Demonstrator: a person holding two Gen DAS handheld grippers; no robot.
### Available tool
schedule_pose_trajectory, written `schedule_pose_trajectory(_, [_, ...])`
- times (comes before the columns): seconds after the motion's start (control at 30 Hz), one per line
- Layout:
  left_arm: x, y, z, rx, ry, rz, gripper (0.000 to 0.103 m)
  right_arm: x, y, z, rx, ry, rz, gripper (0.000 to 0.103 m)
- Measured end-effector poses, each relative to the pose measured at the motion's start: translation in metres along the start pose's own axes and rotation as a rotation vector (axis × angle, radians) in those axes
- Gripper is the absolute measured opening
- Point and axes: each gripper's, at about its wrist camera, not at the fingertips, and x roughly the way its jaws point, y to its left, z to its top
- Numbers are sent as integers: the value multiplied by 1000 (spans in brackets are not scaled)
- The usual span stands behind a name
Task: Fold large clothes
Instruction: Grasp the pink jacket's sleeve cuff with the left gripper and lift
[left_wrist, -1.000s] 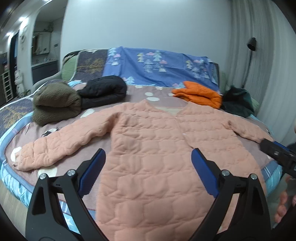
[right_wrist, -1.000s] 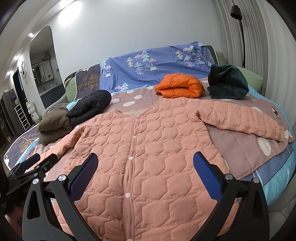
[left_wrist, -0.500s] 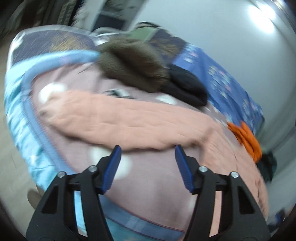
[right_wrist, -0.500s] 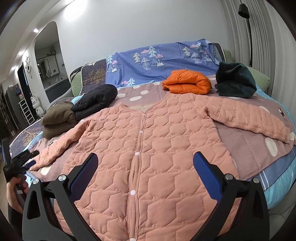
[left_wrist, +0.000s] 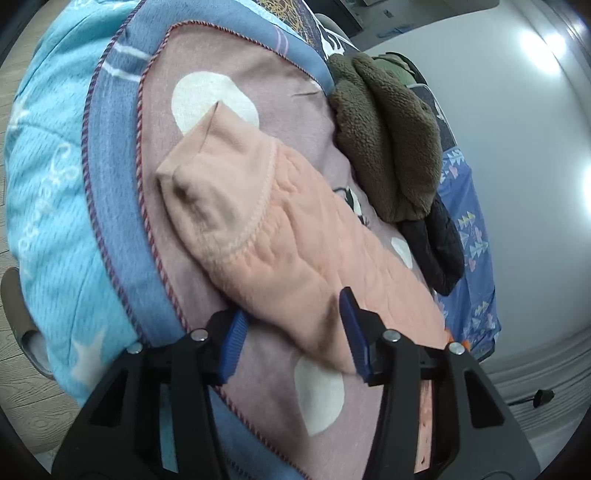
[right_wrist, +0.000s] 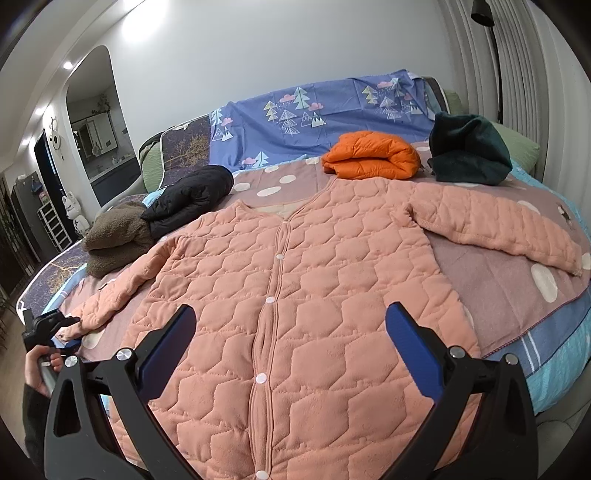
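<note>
Low in the left wrist view, left gripper (left_wrist: 291, 341) spread open astride the pink sleeve (left_wrist: 280, 236), gripping nothing, cuff pointing to upper left over the spotted blanket (left_wrist: 229, 55). Beyond, at upper right, a folded brown fleece (left_wrist: 388, 147). Low in the right wrist view, right gripper (right_wrist: 291, 347) gaping wide, empty, above the pink quilted jacket (right_wrist: 295, 288) spread flat, buttoned, filling mid-frame. Farther up: black jacket (right_wrist: 192, 195) left, orange jacket (right_wrist: 369, 155) and dark green bundle (right_wrist: 469, 155) right.
</note>
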Motion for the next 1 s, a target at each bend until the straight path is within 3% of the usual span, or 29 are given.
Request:
schedule_pose_trajectory(0.07, [3,-1,6,-8,-14,11,37,-1,-3,-1,8,4,2,102])
schedule_pose_trajectory(0.1, [5,-3,9,-2,-20,17,22,-1,-4,-1,10,5,2,102])
schedule_pose_trajectory(0.13, [6,-6,12,13,-28,27,17,-1,-5,-1,12,6,4,102])
schedule_pose_trajectory(0.2, [4,-12,16,38,-44,25,14,-1,-7,-2,29,12,22,102])
schedule_pose_trajectory(0.33, [-13,-39,18,116,-91,-22,13,4,-12,-3,90,57,183,102])
schedule_pose_trajectory(0.6, [-42,-123,3,311,-134,-135,13,11,8,22,89,151,465,100])
schedule_pose_trajectory(0.9, [-49,-233,-59,546,-121,-268,13,14,51,68,-48,139,521,99])
schedule_pose_trajectory(1.0, [-43,-264,-91,632,-84,-313,13,22,61,90,-68,129,545,89])
